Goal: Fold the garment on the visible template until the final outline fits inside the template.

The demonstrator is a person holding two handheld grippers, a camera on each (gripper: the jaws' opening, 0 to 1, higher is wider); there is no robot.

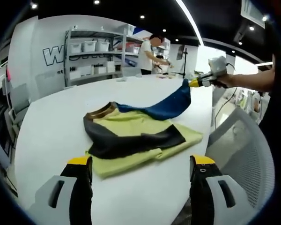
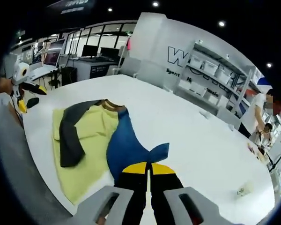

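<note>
1. Big open lab w/ ceiling spots is stretching behind both tongs; wall lettering starting "W" (image 1: 53, 55) is showing, w/ smaller words under it in the right gripper view that look like "Agent…" but are too small to read for sure. No brand or label is readable on the cloth.
2. White table (image 1: 47, 126) is carrying everything, just ahead of the left gripper (image 1: 140, 161), whose jaws are standing well apart w/ nothing btwn them.
3. Shelf rack w/ bins (image 1: 91, 54) is sitting far beyond the table; a person is working nearby.
4. Garment (image 1: 136, 133) is lying mid-table, yellow-green body w/ dark grey sleeve folded across it. No template outline is visible under it.
5. Blue sleeve (image 2: 126, 145) is being lifted by the right gripper (image 2: 148, 169), jaws clamped together on its cuff end.
6. Judgement: cloth is looking light, soft, floppy, not fragile; prob best pinched at cuffs, hem corners or shoulder seams, since a mid-panel grab would bunch it.
</note>
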